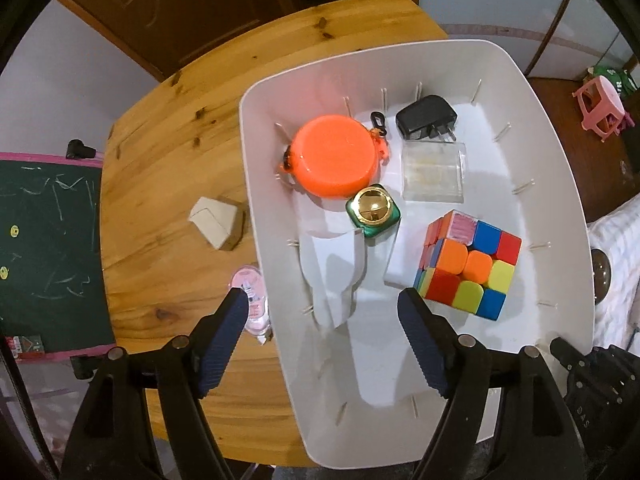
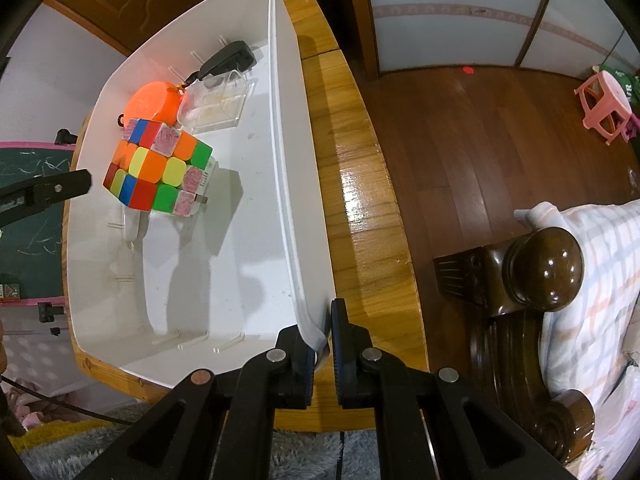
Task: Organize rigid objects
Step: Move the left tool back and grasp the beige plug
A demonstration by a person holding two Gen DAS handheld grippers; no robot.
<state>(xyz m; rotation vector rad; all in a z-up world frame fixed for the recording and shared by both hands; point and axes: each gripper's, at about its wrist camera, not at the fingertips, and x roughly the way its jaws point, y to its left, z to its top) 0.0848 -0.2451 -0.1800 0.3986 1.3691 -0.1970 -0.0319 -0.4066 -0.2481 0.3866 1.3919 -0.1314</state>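
Our left gripper [image 1: 322,312] points nearly straight down over the white bin [image 1: 560,184] on the wooden table [image 1: 160,160], fingers wide apart with nothing between them. The puzzle cube [image 1: 468,266] sits inside, beside the green-and-gold bottle [image 1: 373,210] and orange case [image 1: 336,156]. Our right gripper [image 2: 324,340], also aimed down, is clamped on the bin's near rim.

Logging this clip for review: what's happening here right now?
A person is sorting items into a white bin on a wooden table. The right gripper is shut on the bin's rim, steadying it. The left gripper hangs open and empty above the bin, which holds a cube, orange case, charger and clear box.
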